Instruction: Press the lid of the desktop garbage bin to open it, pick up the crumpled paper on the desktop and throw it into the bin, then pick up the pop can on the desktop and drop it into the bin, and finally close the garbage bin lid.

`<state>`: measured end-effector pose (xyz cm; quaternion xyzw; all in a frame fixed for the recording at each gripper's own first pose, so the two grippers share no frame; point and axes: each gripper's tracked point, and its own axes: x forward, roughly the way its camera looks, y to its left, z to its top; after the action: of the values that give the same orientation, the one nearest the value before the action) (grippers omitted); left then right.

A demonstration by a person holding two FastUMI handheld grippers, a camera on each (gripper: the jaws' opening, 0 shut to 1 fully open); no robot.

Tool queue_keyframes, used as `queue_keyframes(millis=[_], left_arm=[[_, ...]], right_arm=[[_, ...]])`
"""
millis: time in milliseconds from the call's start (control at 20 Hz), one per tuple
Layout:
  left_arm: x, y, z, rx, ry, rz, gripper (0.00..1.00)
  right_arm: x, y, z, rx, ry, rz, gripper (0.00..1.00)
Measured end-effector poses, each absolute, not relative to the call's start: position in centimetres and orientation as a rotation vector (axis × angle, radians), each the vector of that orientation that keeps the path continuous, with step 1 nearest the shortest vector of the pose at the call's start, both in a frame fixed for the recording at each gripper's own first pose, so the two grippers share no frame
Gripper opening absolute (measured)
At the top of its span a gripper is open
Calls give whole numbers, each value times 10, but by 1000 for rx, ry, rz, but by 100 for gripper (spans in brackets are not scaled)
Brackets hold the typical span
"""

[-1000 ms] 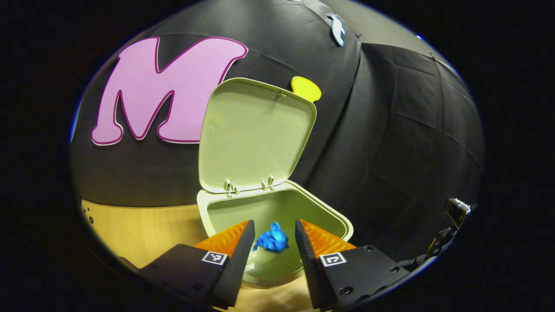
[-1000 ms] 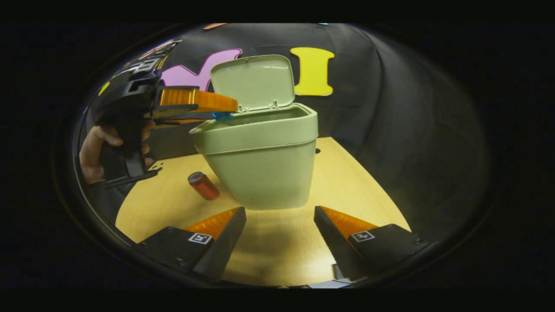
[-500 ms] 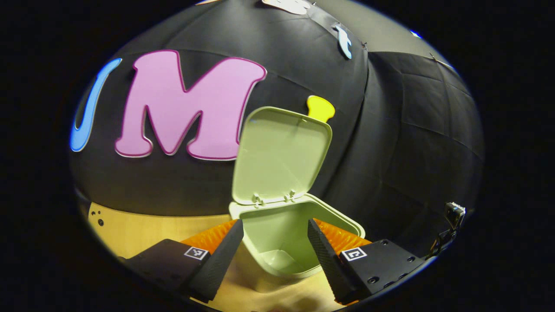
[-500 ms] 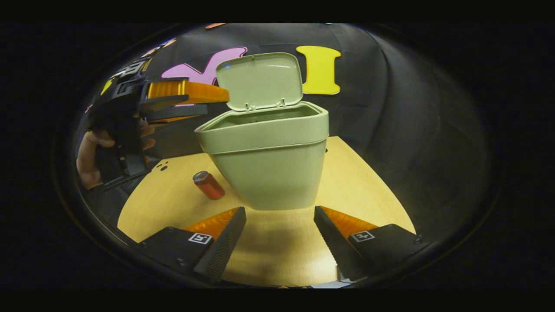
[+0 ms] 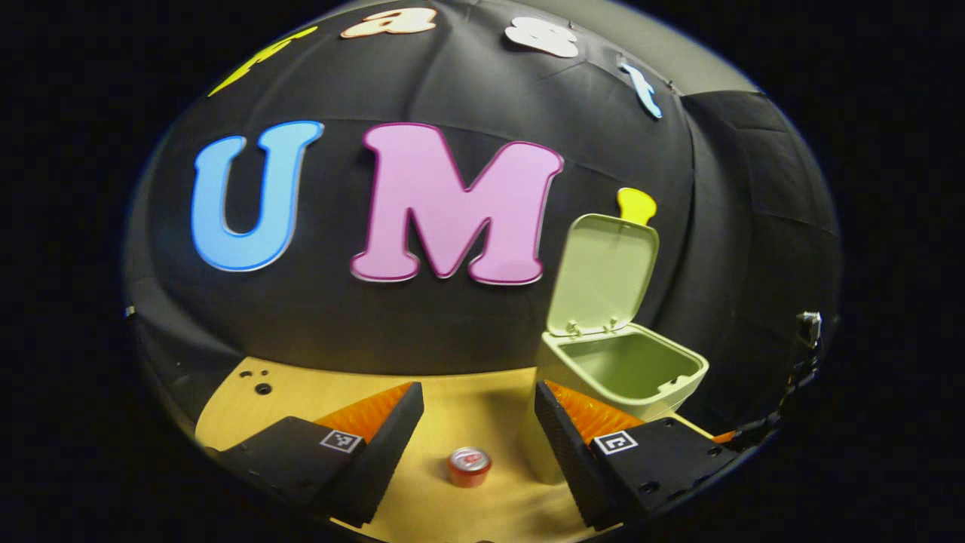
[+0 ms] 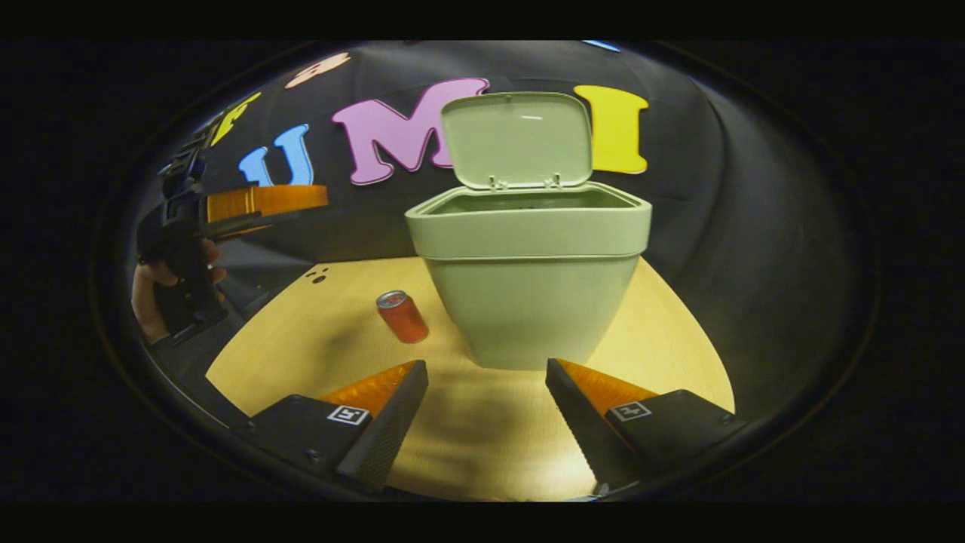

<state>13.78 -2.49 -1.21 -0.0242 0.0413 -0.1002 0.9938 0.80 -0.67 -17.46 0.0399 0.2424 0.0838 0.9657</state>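
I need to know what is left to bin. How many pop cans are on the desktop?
1. The pop can stands upright on the desktop, just left of the bin in the right gripper view. Another could be hidden behind the bin.

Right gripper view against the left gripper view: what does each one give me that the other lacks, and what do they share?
The right gripper view gives the bin's whole front, a hand holding the left gripper, and the open right gripper.

The left gripper view looks down into the bin, as far as its inside shows, with its own open fingers framing the pop can.

Shared: the raised lid, the upright can, and the wooden tabletop.
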Motion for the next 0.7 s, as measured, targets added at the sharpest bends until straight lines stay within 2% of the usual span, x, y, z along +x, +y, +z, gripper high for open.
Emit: queue_keyframes(millis=[350,700], left_arm=[[77,61,-68,-135,172,-3,96],[17,122,-104,-182,238,138,96]], right_arm=[[15,59,-184,-24,471,284,99],[44,127,-204,-65,459,308,99]])
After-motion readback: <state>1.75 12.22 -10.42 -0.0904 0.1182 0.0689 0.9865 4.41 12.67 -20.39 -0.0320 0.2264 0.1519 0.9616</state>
